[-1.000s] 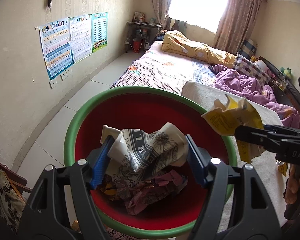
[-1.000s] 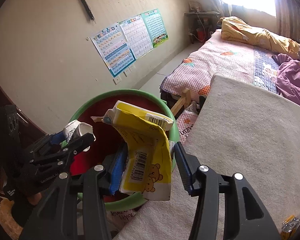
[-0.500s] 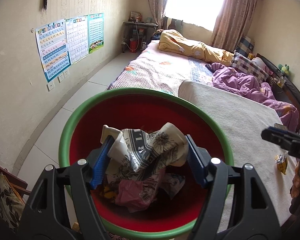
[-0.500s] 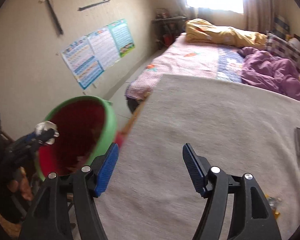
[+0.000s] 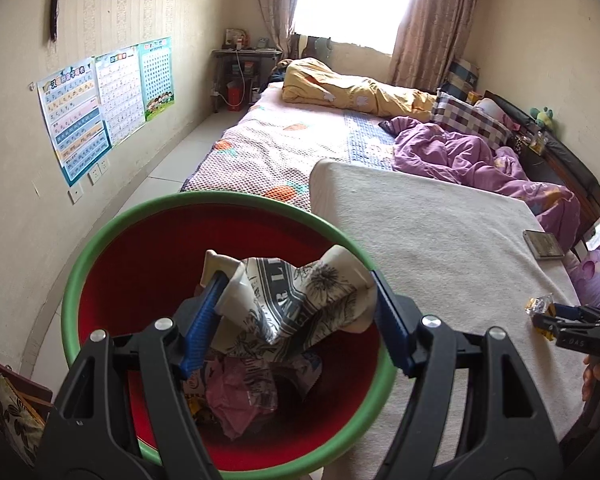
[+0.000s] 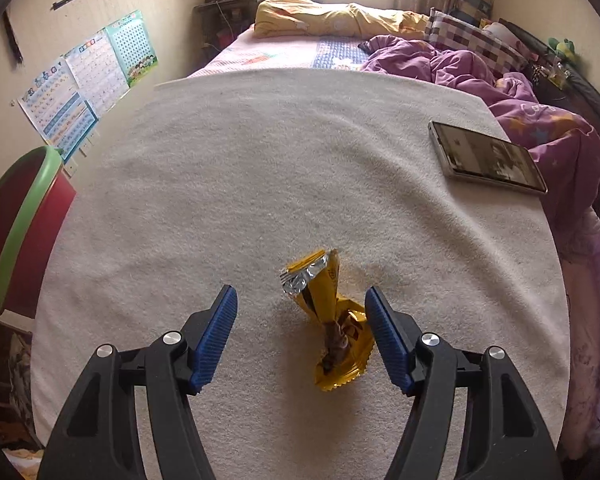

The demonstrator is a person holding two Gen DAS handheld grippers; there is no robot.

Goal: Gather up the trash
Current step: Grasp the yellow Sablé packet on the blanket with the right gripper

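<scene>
Trash bin [image 5: 100,264], red inside with a green rim, sits beside the bed [image 6: 260,160]. Left gripper [image 5: 296,320] angles down over it, clamping crumpled printed paper [image 5: 296,300]. Right gripper [image 6: 300,336] points steeply down, jaws just opened and apart around a yellow foil wrapper [image 6: 332,320], apparently not touching it.

Crinkled glossy foil wrapper [image 6: 332,320] on a matt, nubbly cloth blanket [image 6: 260,160] — smooth plastic bin [image 5: 100,248], crumpled printed paper [image 5: 296,300] inside.
</scene>
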